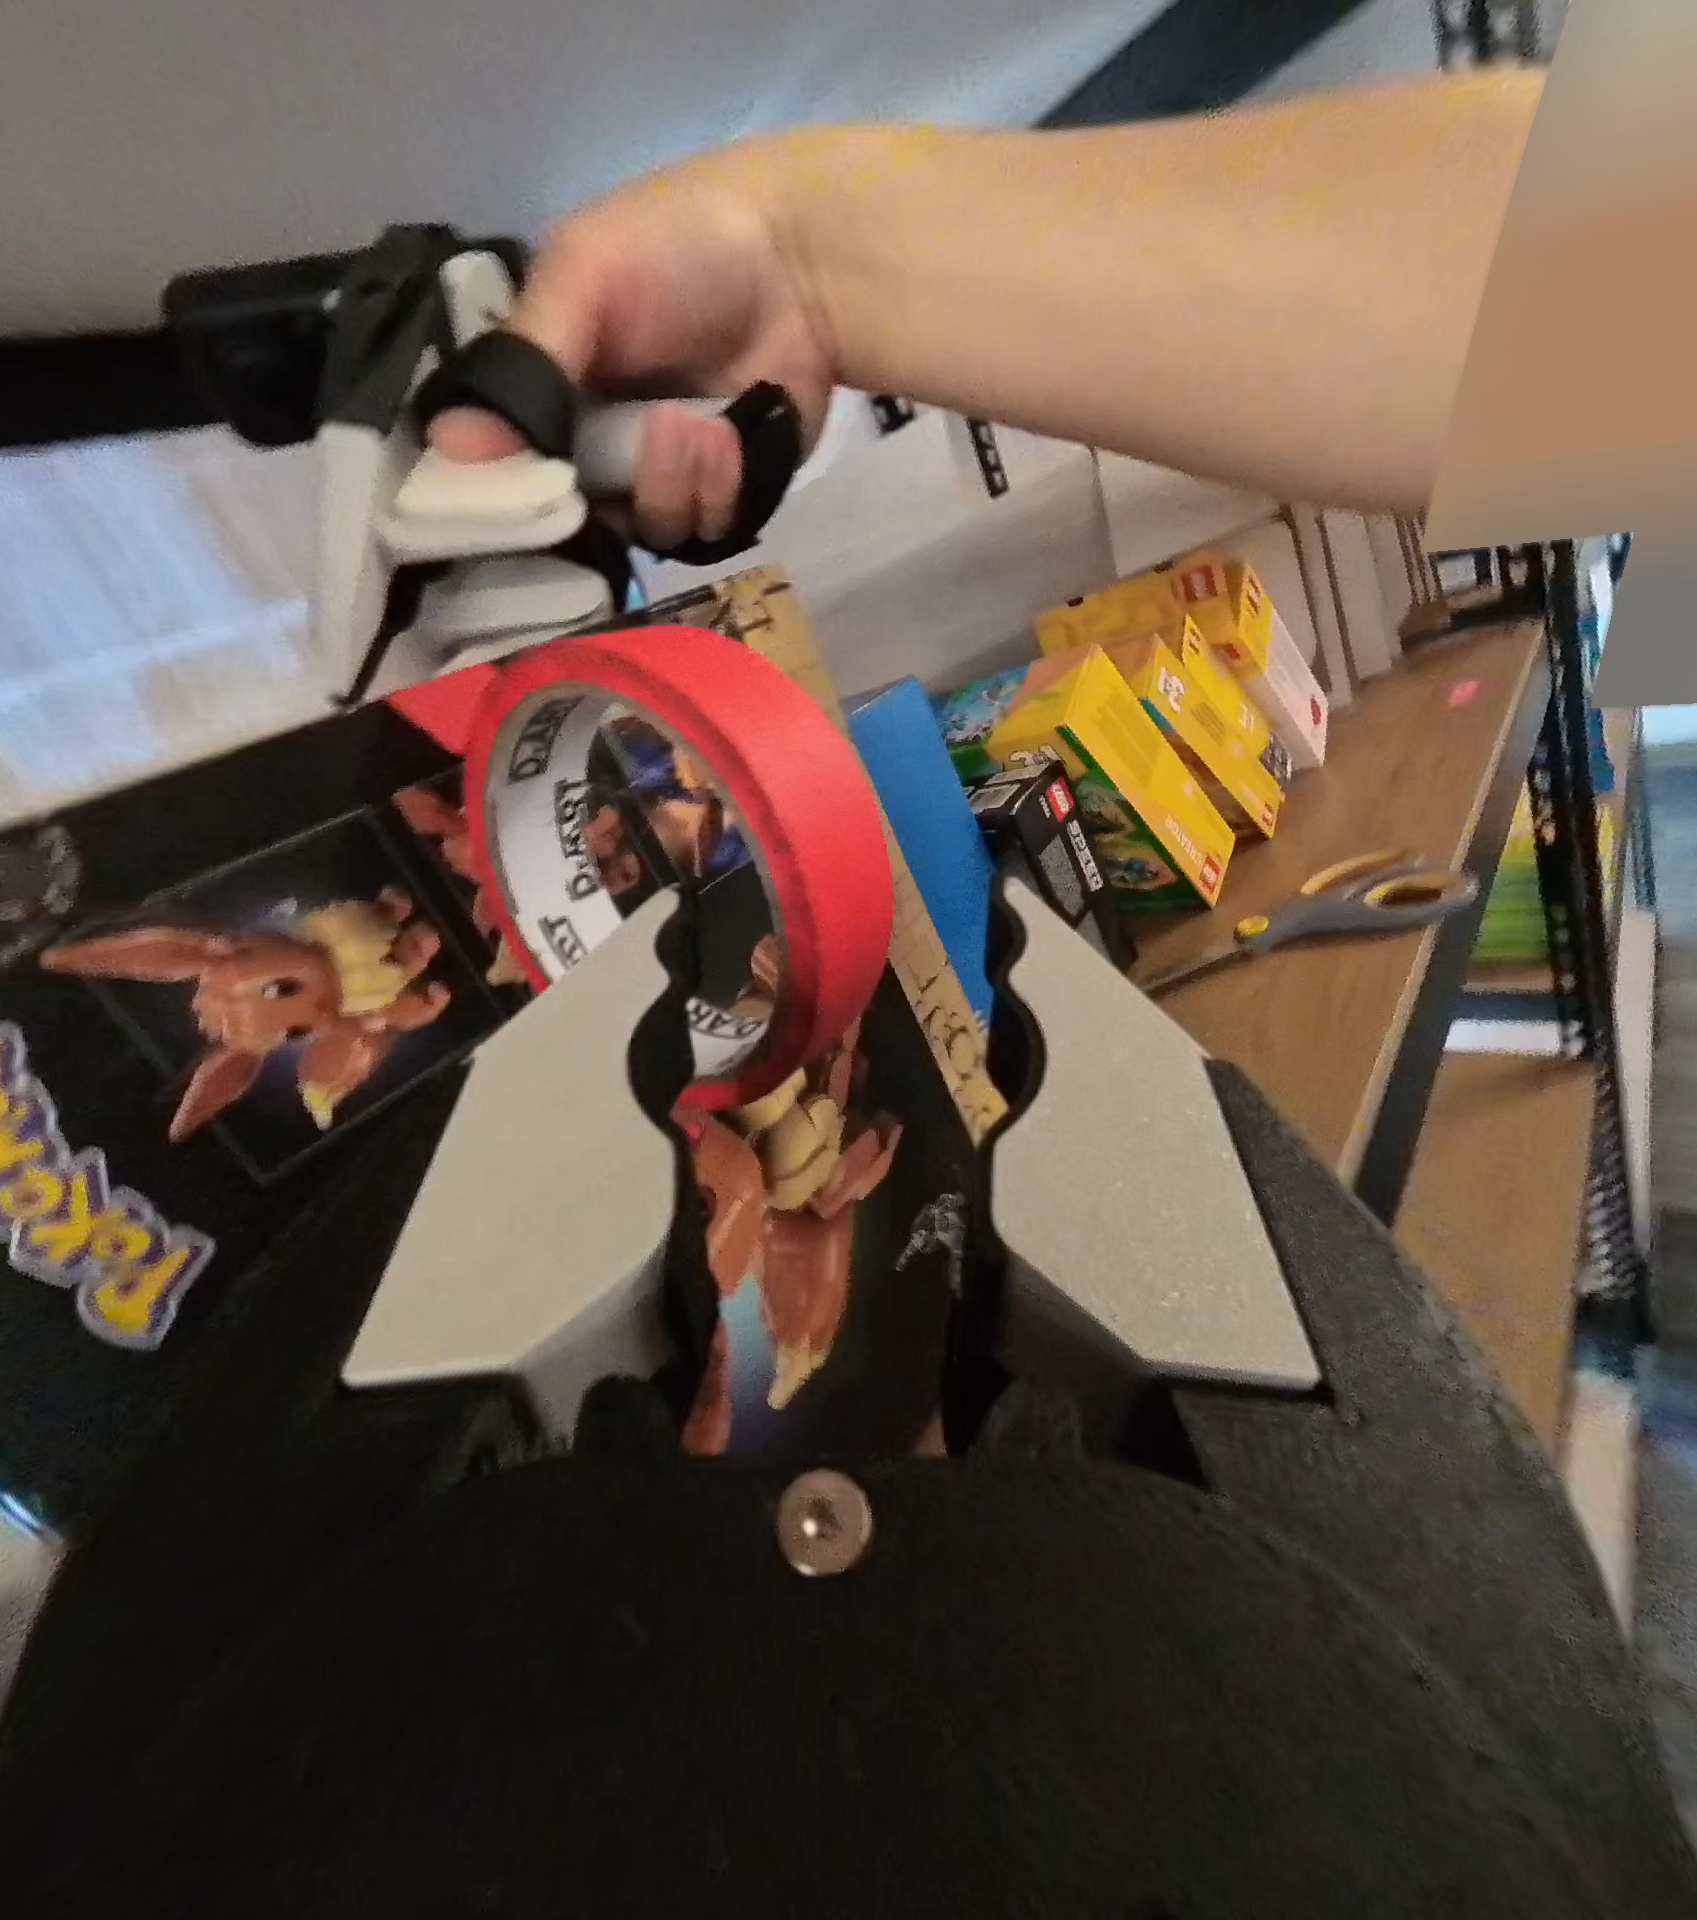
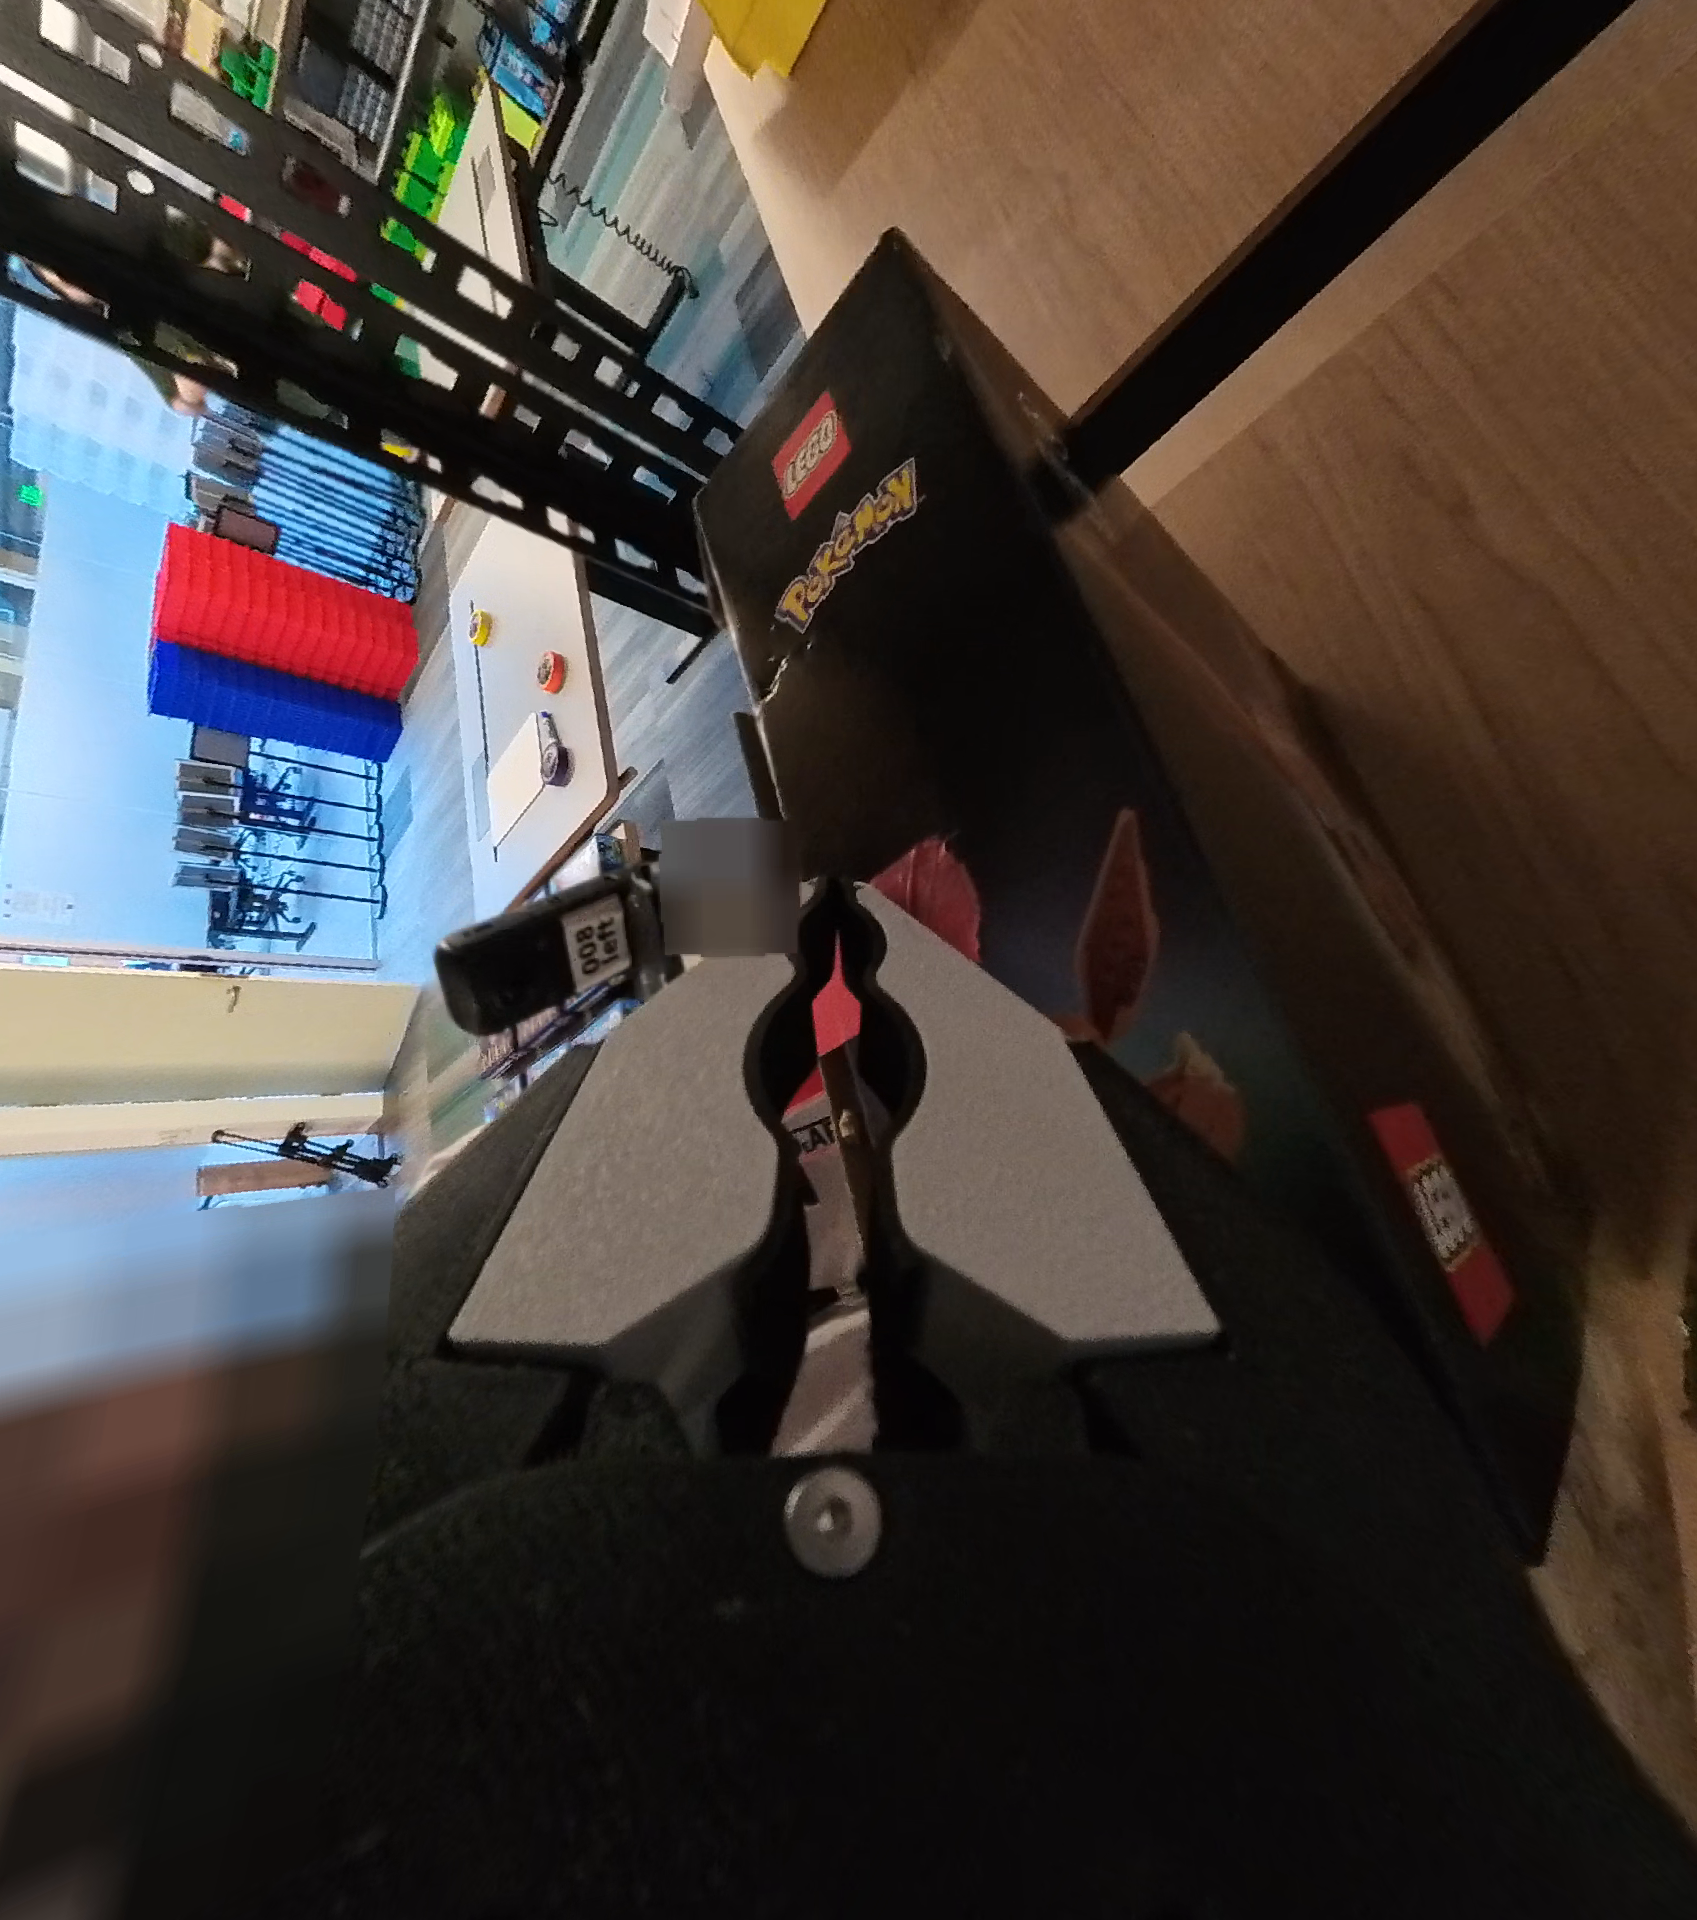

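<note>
My left gripper (image 1: 828, 914) is open. A roll of red tape (image 1: 688, 821) with a white core stands between its fingers, close to the left finger (image 1: 605, 997), with a gap to the right finger. A red strip (image 1: 439, 696) runs from the roll up to my right gripper (image 1: 408, 644), which a hand holds above a large black toy box (image 1: 96, 935). In the right wrist view my right gripper (image 2: 836, 904) is shut on the red tape strip (image 2: 828, 1023), close against the black box (image 2: 927, 644).
A wooden shelf (image 1: 1395, 831) holds a blue box (image 1: 911, 810), several yellow and black boxes (image 1: 1156, 748) and grey-yellow scissors (image 1: 1343, 904). A black rack upright (image 2: 408, 312), stacked red and blue bins (image 2: 283, 644) and a white table (image 2: 532, 727) stand farther off.
</note>
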The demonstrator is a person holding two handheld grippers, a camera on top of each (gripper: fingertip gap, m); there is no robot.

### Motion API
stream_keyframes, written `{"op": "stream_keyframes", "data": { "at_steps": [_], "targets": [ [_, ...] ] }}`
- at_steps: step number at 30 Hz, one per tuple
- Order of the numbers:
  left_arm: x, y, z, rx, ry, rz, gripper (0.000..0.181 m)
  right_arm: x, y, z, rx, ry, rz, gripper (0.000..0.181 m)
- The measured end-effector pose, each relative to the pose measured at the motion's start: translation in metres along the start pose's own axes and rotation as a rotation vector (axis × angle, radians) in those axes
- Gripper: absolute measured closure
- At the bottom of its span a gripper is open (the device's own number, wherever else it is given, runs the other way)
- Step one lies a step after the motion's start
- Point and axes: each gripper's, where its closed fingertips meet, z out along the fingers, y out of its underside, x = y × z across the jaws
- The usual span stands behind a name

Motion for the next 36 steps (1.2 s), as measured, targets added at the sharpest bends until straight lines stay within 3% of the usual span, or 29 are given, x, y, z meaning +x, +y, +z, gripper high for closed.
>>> {"op": "stream_keyframes", "data": {
  "at_steps": [3,5,12,20,29,36],
  "targets": [
    [0.003,0.002,0.01,0.048,0.041,0.198,0.154,0.0,0.0,0.0,-0.01,-0.014,0.003,0.181],
    [0.004,0.002,0.014,0.073,0.075,0.218,0.161,0.0,0.0,0.0,-0.018,-0.019,0.001,0.181],
    [0.011,0.007,0.013,-0.064,0.228,-0.273,0.167,-0.002,0.002,0.002,-0.063,-0.054,0.001,0.181],
    [0.014,-0.005,0.016,-0.126,0.368,-0.829,0.167,-0.001,0.001,0.001,-0.089,-0.069,-0.013,0.181],
    [0.018,0.01,0.012,-0.251,0.314,-0.756,0.167,-0.002,0.002,0.002,-0.123,-0.084,-0.023,0.181],
    [0.011,0.018,0.012,-0.098,0.176,-0.571,0.16,-0.001,0.0,0.0,-0.127,-0.105,-0.009,0.181]
  ]
}}
